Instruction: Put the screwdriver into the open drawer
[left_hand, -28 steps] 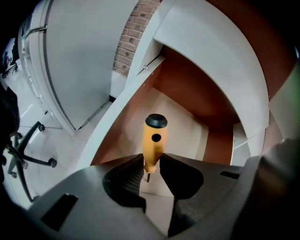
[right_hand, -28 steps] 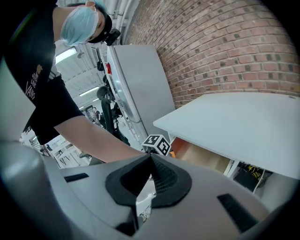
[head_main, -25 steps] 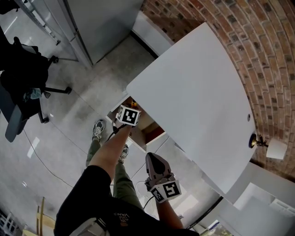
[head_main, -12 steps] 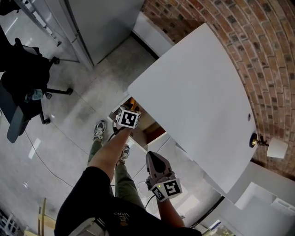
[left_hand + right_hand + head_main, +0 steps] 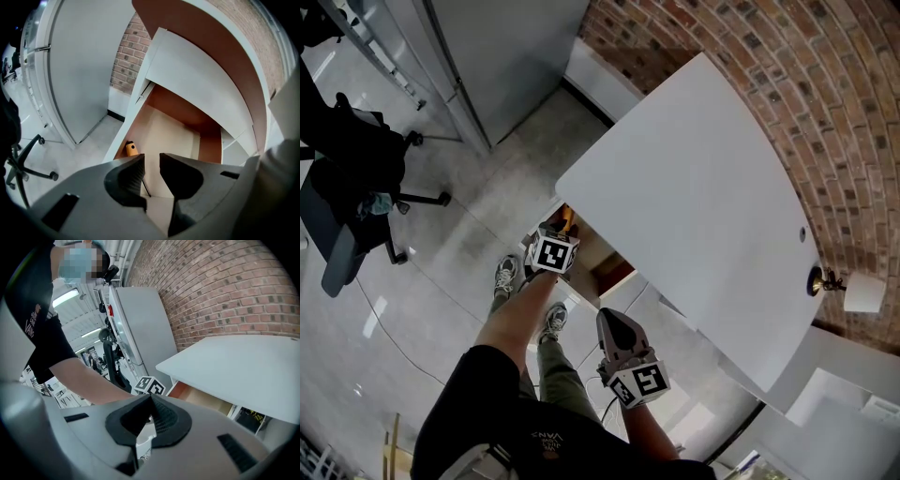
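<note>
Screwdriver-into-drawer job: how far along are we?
Done: the screwdriver lies on the floor of the open drawer, free of both grippers. In hand: nothing; the left gripper hangs over the drawer with jaws apart, the right gripper is shut, empty. Left: likely just pulling the left gripper clear.

So the head cam is looking almost straight down from above the person, far enough out that it's catching the whole white table [image 5: 694, 187] and the floor [image 5: 441, 272] around it. The left gripper [image 5: 151, 164] view is pointing along its jaws, up close, down into the open drawer [image 5: 173, 131]. The right gripper [image 5: 150, 401] view is sitting lower and further back, facing sideways toward the brick wall [image 5: 225, 291]. All three are picking up that drawer, and the head and right gripper views are also sharing the table and wall.
</note>
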A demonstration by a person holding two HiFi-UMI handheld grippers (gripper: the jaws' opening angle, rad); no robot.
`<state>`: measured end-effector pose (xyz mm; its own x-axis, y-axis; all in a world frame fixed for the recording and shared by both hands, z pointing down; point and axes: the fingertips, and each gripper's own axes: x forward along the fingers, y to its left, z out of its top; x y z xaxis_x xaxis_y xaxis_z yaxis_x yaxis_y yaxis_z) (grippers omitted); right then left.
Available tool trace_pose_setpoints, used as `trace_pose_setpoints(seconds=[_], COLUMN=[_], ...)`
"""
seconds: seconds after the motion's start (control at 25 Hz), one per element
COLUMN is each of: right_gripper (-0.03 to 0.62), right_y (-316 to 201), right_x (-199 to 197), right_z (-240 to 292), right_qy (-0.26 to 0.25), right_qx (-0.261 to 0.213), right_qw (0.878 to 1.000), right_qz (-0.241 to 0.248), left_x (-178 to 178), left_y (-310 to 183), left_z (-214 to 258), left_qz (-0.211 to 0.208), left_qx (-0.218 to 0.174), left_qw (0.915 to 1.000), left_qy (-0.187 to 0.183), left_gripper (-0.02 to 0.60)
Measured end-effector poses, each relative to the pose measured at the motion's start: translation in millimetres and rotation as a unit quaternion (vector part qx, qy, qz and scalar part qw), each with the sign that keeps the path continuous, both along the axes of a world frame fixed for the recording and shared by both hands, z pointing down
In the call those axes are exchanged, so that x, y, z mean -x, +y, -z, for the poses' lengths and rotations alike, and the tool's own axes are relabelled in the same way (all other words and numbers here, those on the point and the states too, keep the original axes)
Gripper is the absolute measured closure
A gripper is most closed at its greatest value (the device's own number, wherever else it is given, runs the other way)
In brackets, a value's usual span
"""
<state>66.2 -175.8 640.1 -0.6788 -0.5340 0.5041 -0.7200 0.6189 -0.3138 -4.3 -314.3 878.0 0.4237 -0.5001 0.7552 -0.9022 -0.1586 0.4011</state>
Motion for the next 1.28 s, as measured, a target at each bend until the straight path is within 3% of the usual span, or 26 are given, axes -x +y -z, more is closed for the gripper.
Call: trace_pose_setpoints(seconds=[0.04, 0.12, 0.24, 0.72, 1.28], right_gripper=[0.6, 0.6, 0.6, 0.6, 0.6], right_y=[0.4, 0.9, 1.3, 10.9, 25.1], right_x=[0.1, 0.3, -0.8, -8.7, -27.2], right_z=[2.4, 7.4, 16.0, 50.2, 99.2], right_qy=[-0.001, -0.004, -0.008, -0.022, -0.029], right_qx=[-0.002, -0.007, -0.016, -0.049, -0.097], right_qw=[1.0, 1.0, 1.0, 0.998, 0.994], right_qz=[0.001, 0.001, 0.002, 0.019, 0.033], left_x=[2.0, 3.9, 2.7, -0.1, -9.0], left_y=[0.9, 1.5, 1.3, 29.6, 92.7], left_z=[6.0, 17.9, 38.2, 130.0, 258.1], left_qz=[0.0, -0.003, -0.009, -0.013, -0.039], left_qx=[-0.003, -0.014, -0.039, -0.117, -0.219], left_qw=[1.0, 0.9999, 0.9992, 0.9928, 0.9745], left_qy=[-0.003, -0.005, -0.002, 0.023, 0.031], left_gripper=[0.476, 0.545, 0.571, 0.574, 0.574])
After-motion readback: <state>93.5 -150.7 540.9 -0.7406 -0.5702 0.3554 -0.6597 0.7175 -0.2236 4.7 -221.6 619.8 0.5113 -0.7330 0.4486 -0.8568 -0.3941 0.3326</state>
